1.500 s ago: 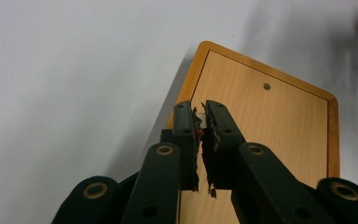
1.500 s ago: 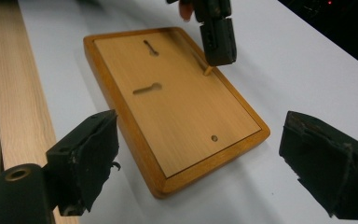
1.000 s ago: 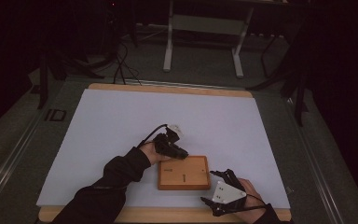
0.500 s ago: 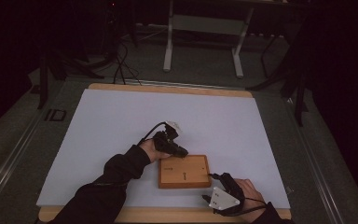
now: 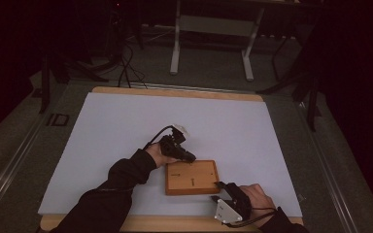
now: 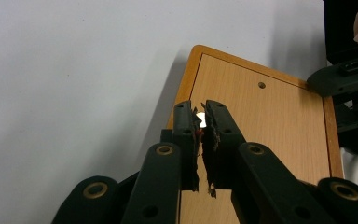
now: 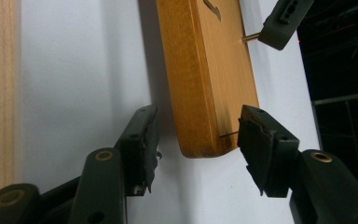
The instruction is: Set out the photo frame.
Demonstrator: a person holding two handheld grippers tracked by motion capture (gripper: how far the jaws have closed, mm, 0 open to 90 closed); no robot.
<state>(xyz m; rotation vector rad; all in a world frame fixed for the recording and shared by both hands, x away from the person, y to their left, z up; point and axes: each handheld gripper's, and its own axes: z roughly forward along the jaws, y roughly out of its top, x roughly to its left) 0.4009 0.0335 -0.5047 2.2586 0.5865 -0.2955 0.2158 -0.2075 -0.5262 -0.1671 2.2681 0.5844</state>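
A flat wooden board [image 5: 192,177] lies on the white sheet near the table's front edge. My left gripper [image 5: 188,157] hovers at the board's far left corner, and its jaws [image 6: 198,109] are shut on a small metal pin [image 7: 249,37] that points at the board's top face [image 6: 261,140]. My right gripper [image 5: 222,187] is at the board's near right corner. Its jaws have just been closing and now straddle that corner [image 7: 200,114]. A gap still shows between the left pad [image 7: 142,140] and the board's edge [image 7: 186,84].
The white sheet [image 5: 126,126] covers most of the wooden table [image 5: 175,91]. A small hole [image 6: 261,85] and a short slot mark the board's top. Behind the table stand a metal frame [image 5: 211,43] and loose cables on the dark floor.
My right gripper's jaws have narrowed from wide apart to close around the board's near right corner. The left gripper and the board have kept still.
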